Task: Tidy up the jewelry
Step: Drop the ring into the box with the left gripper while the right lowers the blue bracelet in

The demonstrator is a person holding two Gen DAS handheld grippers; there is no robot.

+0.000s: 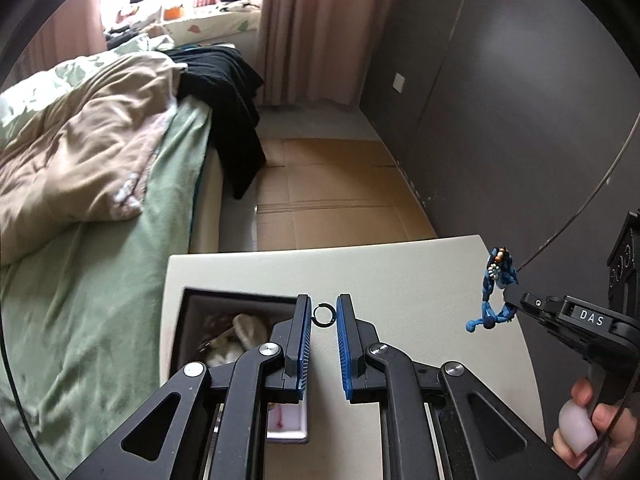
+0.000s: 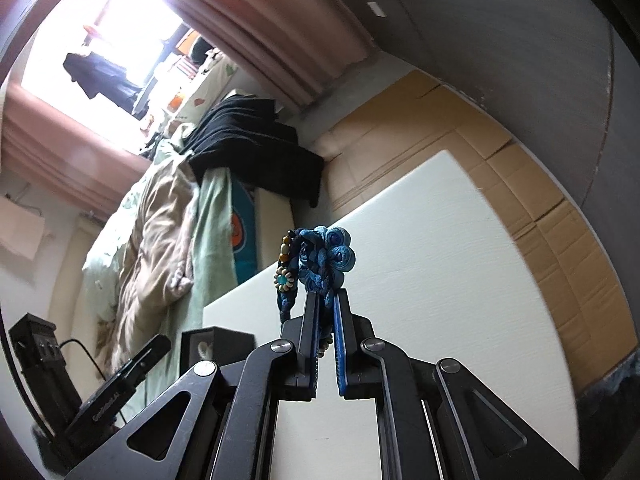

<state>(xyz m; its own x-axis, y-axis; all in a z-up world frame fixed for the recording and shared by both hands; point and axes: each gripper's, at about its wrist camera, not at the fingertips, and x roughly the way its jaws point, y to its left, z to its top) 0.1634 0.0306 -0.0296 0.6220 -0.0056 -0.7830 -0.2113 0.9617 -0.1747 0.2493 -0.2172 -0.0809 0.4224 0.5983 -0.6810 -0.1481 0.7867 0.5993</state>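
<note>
My left gripper (image 1: 323, 315) is shut on a small black ring (image 1: 316, 309), pinched between its blue pads above the white table (image 1: 400, 268). Just left of it stands a black jewelry box (image 1: 224, 300), open, with pale and brown pieces inside; the same box (image 2: 224, 338) shows low in the right wrist view. My right gripper (image 2: 327, 300) is shut on a blue braided bracelet (image 2: 328, 256) with coloured beads and rolled fabric flowers. From the left wrist view that right gripper (image 1: 507, 299) hangs at the table's right edge, the bracelet (image 1: 496, 280) dangling from its tip.
A white tray with a pink stain (image 1: 288, 420) lies under my left gripper's fingers. A bed with green sheet and beige duvet (image 1: 80, 160) runs along the left, black clothing (image 1: 228, 92) draped on it. Flattened cardboard (image 1: 332, 196) covers the floor by the dark wall (image 1: 500, 100).
</note>
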